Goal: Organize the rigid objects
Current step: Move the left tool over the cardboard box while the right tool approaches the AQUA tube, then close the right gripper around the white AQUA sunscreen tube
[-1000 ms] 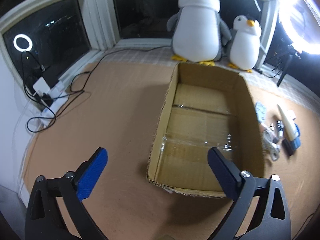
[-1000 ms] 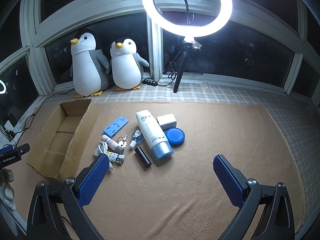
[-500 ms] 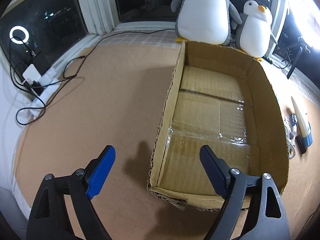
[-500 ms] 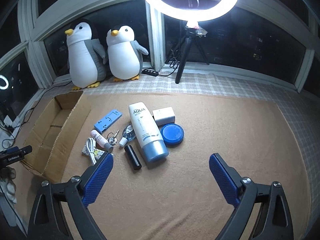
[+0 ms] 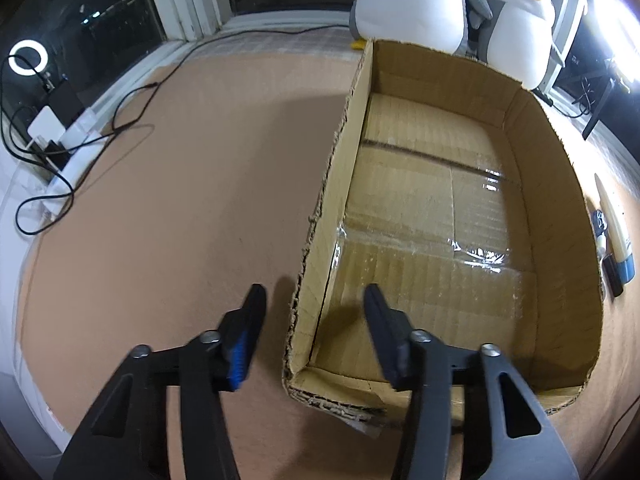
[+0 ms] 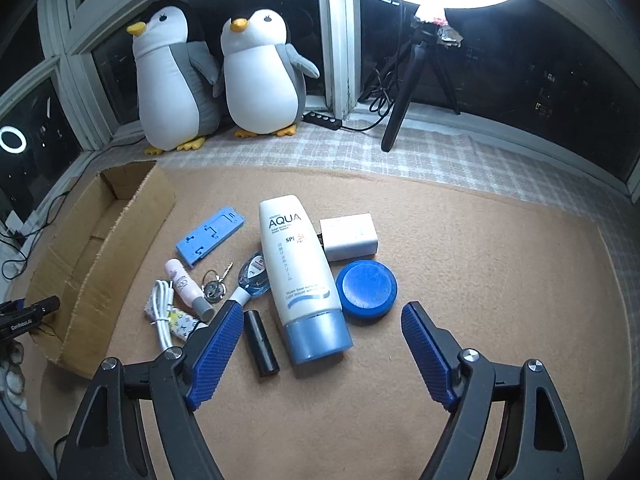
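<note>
An open, empty cardboard box [image 5: 552, 208] lies on the brown mat; it also shows in the right wrist view [image 6: 120, 236]. My left gripper [image 5: 312, 312] is open and straddles the box's near left wall, touching nothing I can see. My right gripper [image 6: 322, 328] is open, low over a white AQUA tube [image 6: 300, 276]. Beside the tube lie a blue round tin [image 6: 366, 288], a white box [image 6: 348, 236], a black stick [image 6: 261, 342], a blue holder [image 6: 210, 235], a pink tube [image 6: 184, 284], keys [image 6: 214, 286] and a white cable [image 6: 162, 314].
Two plush penguins [image 6: 224, 76] stand by the window behind the box. A ring light on a tripod [image 6: 416, 80] stands at the back right. Cables and a power strip [image 5: 60, 136] lie left of the mat. My left gripper shows at the right wrist view's left edge [image 6: 28, 314].
My left gripper has moved forward to the box's near left corner and narrowed its opening. My right gripper has moved forward and down toward the AQUA tube.
</note>
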